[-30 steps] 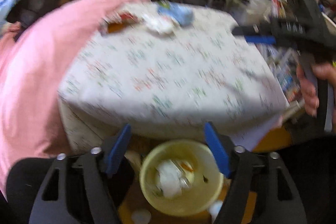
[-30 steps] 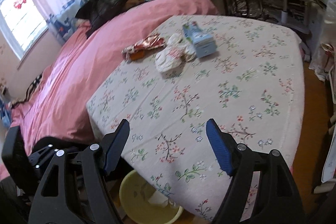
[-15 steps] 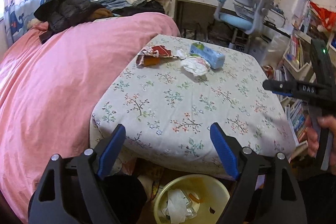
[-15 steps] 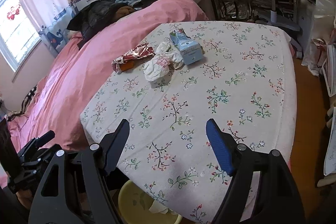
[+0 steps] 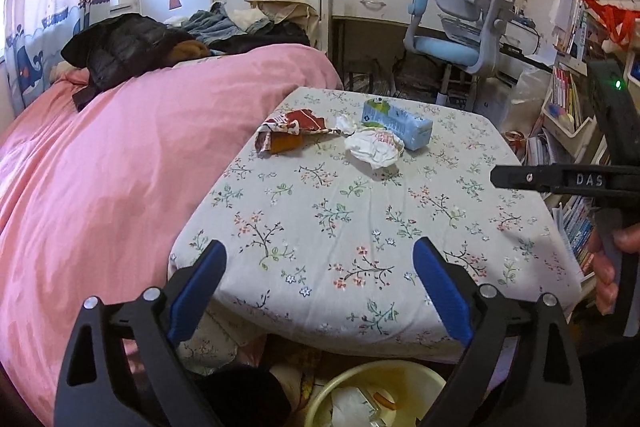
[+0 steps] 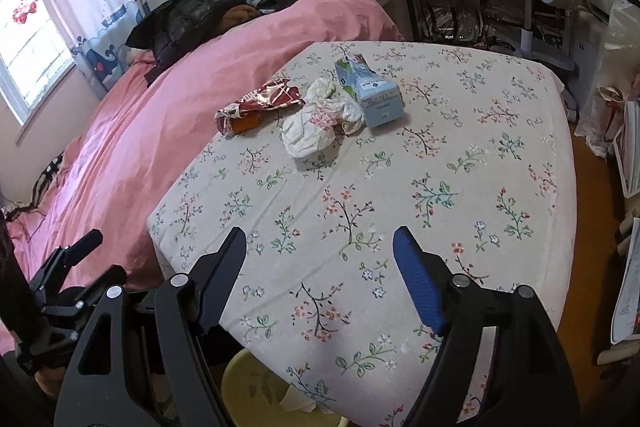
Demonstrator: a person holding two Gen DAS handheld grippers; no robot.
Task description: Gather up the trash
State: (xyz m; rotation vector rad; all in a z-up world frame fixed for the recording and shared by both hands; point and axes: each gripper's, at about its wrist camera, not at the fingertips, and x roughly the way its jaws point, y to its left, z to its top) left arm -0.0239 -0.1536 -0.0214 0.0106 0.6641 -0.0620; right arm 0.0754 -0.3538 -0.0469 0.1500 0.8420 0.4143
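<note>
On the far part of the flowery tabletop [image 5: 360, 227], near its left edge, lie three bits of trash, from left to right: a crinkly red snack wrapper [image 5: 290, 129], a crumpled white paper [image 5: 374, 149] and a light blue carton [image 5: 398, 121]. The left gripper [image 5: 318, 275] has just been opening; its blue fingers [image 5: 198, 285] are wide apart with nothing between them, over the near edge above a round yellow bin [image 5: 400, 379]. The right gripper [image 6: 320, 267] is wide apart and empty too.
</note>
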